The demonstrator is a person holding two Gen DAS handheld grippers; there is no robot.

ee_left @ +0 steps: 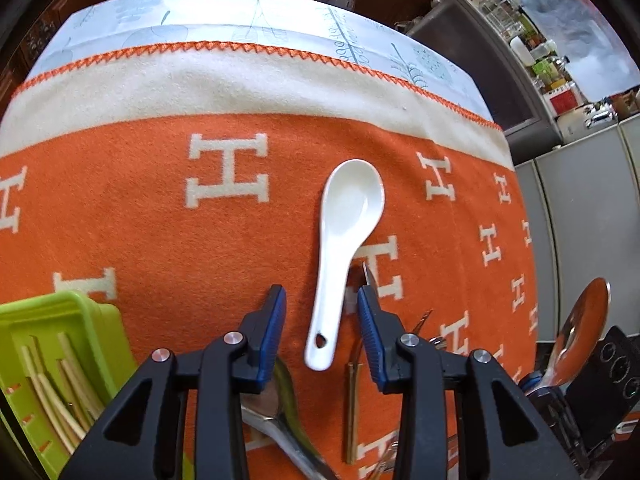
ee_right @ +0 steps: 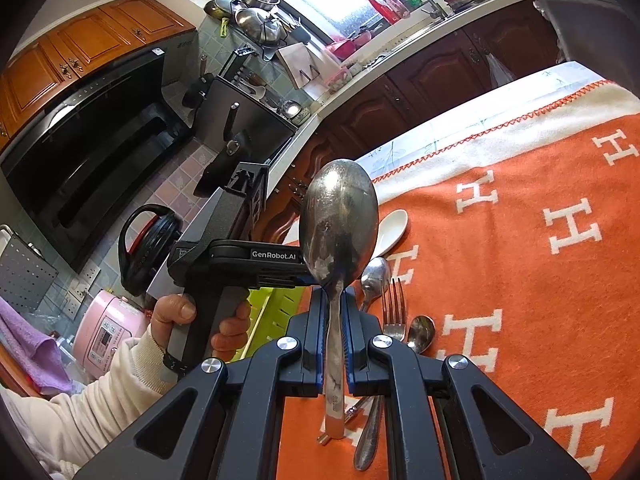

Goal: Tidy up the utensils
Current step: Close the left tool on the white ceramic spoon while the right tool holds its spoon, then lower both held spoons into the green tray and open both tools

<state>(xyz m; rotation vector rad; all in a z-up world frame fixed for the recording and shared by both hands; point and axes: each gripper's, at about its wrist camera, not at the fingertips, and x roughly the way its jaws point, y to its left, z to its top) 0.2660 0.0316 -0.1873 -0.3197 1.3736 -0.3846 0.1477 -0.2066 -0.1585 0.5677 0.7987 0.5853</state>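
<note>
My left gripper [ee_left: 320,300] is open, its blue pads on either side of the handle of a white ceramic spoon [ee_left: 344,240] that lies on the orange blanket [ee_left: 160,232]. I cannot tell if the pads touch it. My right gripper [ee_right: 335,300] is shut on the handle of a large metal spoon [ee_right: 339,224], held upright above the blanket; it also shows at the right edge of the left wrist view [ee_left: 580,332]. The white spoon [ee_right: 394,226] shows behind it. A green basket [ee_left: 60,360] at lower left holds several chopsticks [ee_left: 72,388].
More metal utensils lie on the blanket near me: a spoon [ee_right: 376,276], a fork [ee_right: 394,312], a small spoon [ee_right: 420,334], a single chopstick [ee_left: 352,412] and a large spoon [ee_left: 280,416]. The kitchen counter [ee_right: 360,76] and stove lie beyond the table edge.
</note>
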